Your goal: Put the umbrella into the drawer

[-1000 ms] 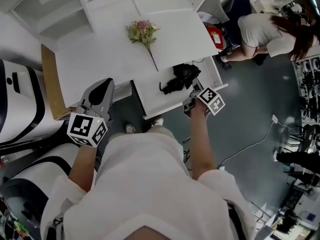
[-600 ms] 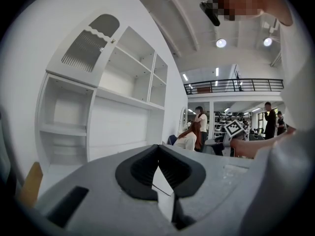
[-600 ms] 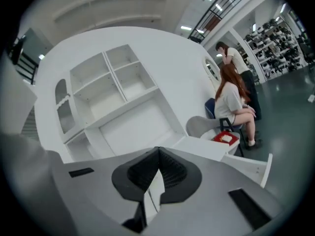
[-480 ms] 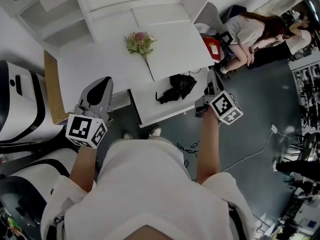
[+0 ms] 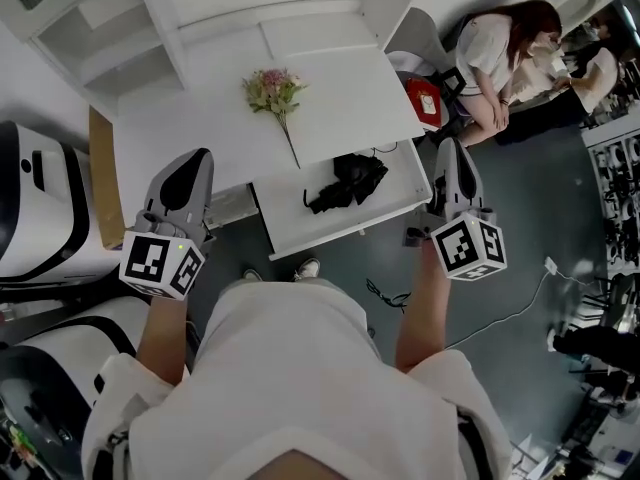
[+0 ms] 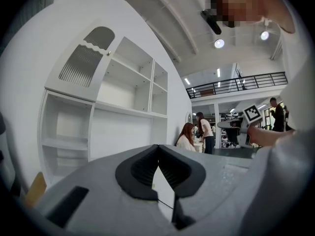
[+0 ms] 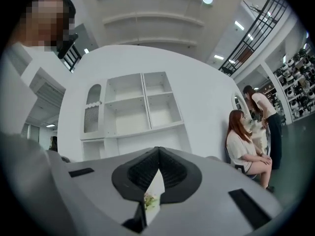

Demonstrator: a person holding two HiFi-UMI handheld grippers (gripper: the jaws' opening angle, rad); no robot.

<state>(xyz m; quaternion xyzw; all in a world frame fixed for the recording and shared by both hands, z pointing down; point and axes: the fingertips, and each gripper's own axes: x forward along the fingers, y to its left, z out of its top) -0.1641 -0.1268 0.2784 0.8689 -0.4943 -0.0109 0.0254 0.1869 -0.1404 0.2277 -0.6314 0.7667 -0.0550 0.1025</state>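
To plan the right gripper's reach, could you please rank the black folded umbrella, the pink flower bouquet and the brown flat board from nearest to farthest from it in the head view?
1. Black folded umbrella, in the open white drawer, left of the right gripper.
2. Pink flower bouquet, on the tabletop beyond.
3. Brown flat board, at the table's far left.

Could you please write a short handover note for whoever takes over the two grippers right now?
Left gripper: shut, empty, held to the left of the drawer.
Right gripper: shut, empty, held off the drawer's right end.
Umbrella: folded, lying inside the open drawer of the white desk.
Done: the umbrella is in the drawer.
Left: probably only pushing the drawer shut, if that is wanted.
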